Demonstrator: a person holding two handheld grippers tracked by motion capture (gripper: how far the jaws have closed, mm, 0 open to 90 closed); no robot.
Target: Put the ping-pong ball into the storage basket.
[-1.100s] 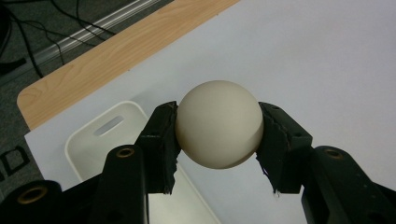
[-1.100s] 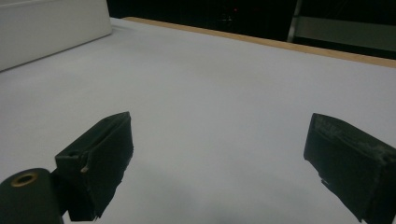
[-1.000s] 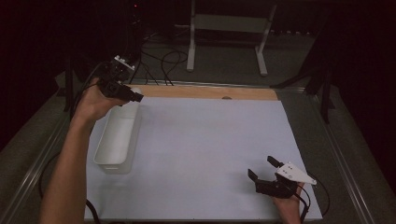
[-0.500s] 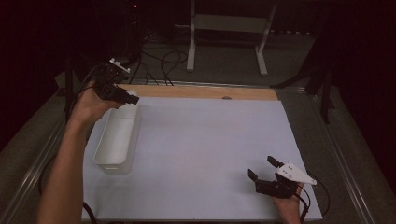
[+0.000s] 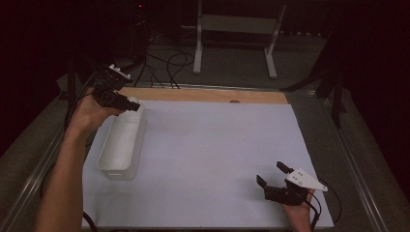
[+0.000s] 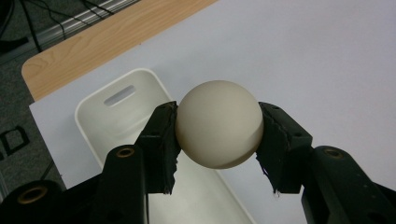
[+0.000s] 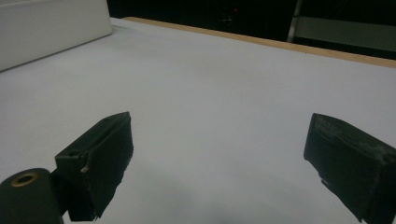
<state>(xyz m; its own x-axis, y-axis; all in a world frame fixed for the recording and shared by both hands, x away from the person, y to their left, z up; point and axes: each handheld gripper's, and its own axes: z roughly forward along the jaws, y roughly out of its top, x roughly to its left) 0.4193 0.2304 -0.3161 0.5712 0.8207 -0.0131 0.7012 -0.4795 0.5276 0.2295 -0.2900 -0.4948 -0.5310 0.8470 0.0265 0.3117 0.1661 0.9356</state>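
**Ball clamped over the far end of the tray**

A smooth, cream-white round ball [image 6: 218, 123] is held in the left gripper [image 6: 217, 140]. Both black pads are pressed flat against opposite sides of the ball, so the jaws are clamped on it. The ball is seen in the left gripper view above the far end of a long white plastic tray with rounded corners [image 6: 95, 116], clear of the tray floor. A slot-shaped handle opening is noted in the tray's end wall, beyond the ball.

In the high view, the left gripper [image 5: 129, 104] is carried at the far left of the table, over the tray's [image 5: 107, 162] far end, with the ball [image 5: 134, 103] just visible at the jaw tips. The tray is laid lengthwise along the left edge of a pale grey-white sheet [image 5: 212, 154] by which most of the tabletop is covered. A strip of light wooden table edge [image 5: 203, 95] is left bare beyond the sheet.

The right gripper [image 5: 272, 176] is held low at the near right corner of the sheet, well apart from the tray and ball. Its jaws are spread wide in the right gripper view [image 7: 219, 163], with nothing between them but bare sheet. The tray's white side wall [image 7: 51, 25] is seen far off at the upper left of that view.
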